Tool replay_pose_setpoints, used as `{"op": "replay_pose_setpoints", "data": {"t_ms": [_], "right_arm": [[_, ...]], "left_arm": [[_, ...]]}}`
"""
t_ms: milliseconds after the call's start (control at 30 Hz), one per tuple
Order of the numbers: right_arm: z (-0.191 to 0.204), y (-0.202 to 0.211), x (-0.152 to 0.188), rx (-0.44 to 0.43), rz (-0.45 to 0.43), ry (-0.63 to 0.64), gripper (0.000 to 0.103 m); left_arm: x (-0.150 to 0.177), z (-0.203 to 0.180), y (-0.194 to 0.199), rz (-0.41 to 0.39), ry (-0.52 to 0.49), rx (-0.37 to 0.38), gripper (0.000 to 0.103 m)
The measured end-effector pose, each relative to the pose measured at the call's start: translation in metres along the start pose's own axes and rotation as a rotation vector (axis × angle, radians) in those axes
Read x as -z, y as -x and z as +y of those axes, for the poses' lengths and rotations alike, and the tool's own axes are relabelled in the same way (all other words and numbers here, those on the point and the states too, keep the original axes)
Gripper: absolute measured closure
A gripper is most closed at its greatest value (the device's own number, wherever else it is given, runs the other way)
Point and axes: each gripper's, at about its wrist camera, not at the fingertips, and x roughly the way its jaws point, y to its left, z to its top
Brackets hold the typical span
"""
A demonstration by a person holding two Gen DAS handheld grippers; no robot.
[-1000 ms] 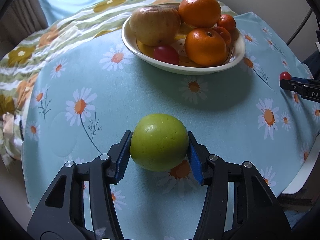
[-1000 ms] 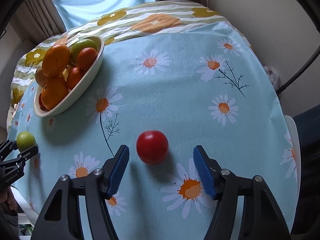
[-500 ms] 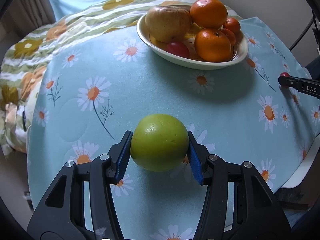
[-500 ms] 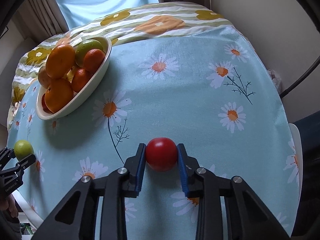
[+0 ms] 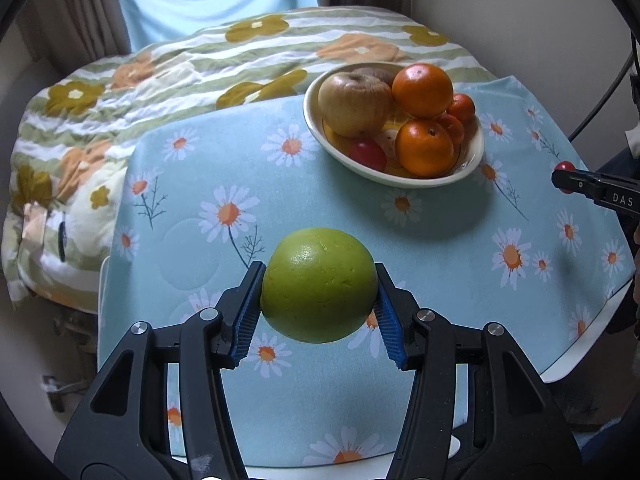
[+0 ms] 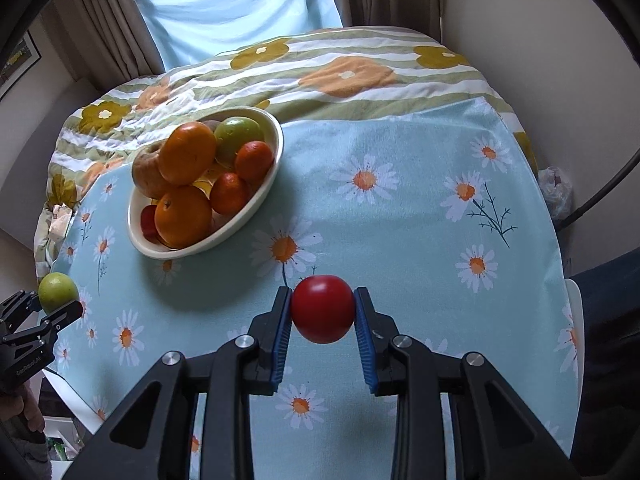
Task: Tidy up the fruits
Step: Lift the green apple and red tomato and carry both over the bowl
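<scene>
My left gripper (image 5: 319, 292) is shut on a green apple (image 5: 319, 284) and holds it above the daisy tablecloth, short of the bowl. My right gripper (image 6: 322, 312) is shut on a red tomato (image 6: 322, 308), lifted above the cloth. A cream oval bowl (image 5: 464, 172) holds oranges (image 5: 424, 152), a brownish apple (image 5: 354, 106), small tangerines and a red tomato. The bowl also shows in the right wrist view (image 6: 264, 192), far left. The left gripper with the green apple shows in the right wrist view (image 6: 58, 292); the right gripper shows in the left wrist view (image 5: 564, 178).
The round table carries a light blue daisy cloth (image 5: 460, 248) over a striped floral cloth (image 5: 200, 60). A curtained window (image 6: 240, 8) lies behind. A dark cable (image 6: 600, 196) runs along the wall at right. The table edge (image 5: 576, 360) is near on the right.
My right gripper has closed on the red tomato and lifted it. My left gripper has risen with the green apple and drawn back from the bowl.
</scene>
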Motion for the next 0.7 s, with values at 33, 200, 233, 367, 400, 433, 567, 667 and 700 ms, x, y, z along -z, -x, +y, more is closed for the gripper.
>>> {"op": "replay_pose_setpoints", "data": {"t_ms": [33,200,233,367,400,433,567,667,700], "right_arm": [[0.002,0.003,-0.001,-0.004,-0.003,0.005,0.075],[0.015,0.020,-0.010,-0.015,-0.018,0.037,0.075],[0.018,0.023,-0.012,-0.017,-0.020,0.041,0.075],[0.028,0.034,-0.021,-0.017,-0.039,0.052,0.075],[0.030,0.036,-0.024,-0.018,-0.046,0.053,0.075],[0.033,0.038,-0.026,-0.021,-0.054,0.054,0.075],[0.041,0.042,-0.039,-0.043,-0.078,0.067,0.075],[0.044,0.041,-0.052,-0.058,-0.088,0.087,0.075],[0.045,0.041,-0.056,-0.064,-0.093,0.093,0.075]], "left_arm": [[-0.002,0.000,0.004,-0.010,0.001,0.002,0.046],[-0.019,0.002,0.025,-0.066,0.004,0.026,0.046],[-0.023,0.002,0.029,-0.078,0.003,0.032,0.046],[-0.040,0.003,0.041,-0.121,-0.002,0.058,0.046],[-0.045,0.002,0.043,-0.131,-0.007,0.061,0.046],[-0.050,0.002,0.045,-0.142,-0.013,0.062,0.046],[-0.066,-0.001,0.048,-0.170,-0.035,0.054,0.046],[-0.081,-0.001,0.046,-0.177,-0.031,0.056,0.046],[-0.086,0.000,0.044,-0.179,-0.026,0.058,0.046]]}}
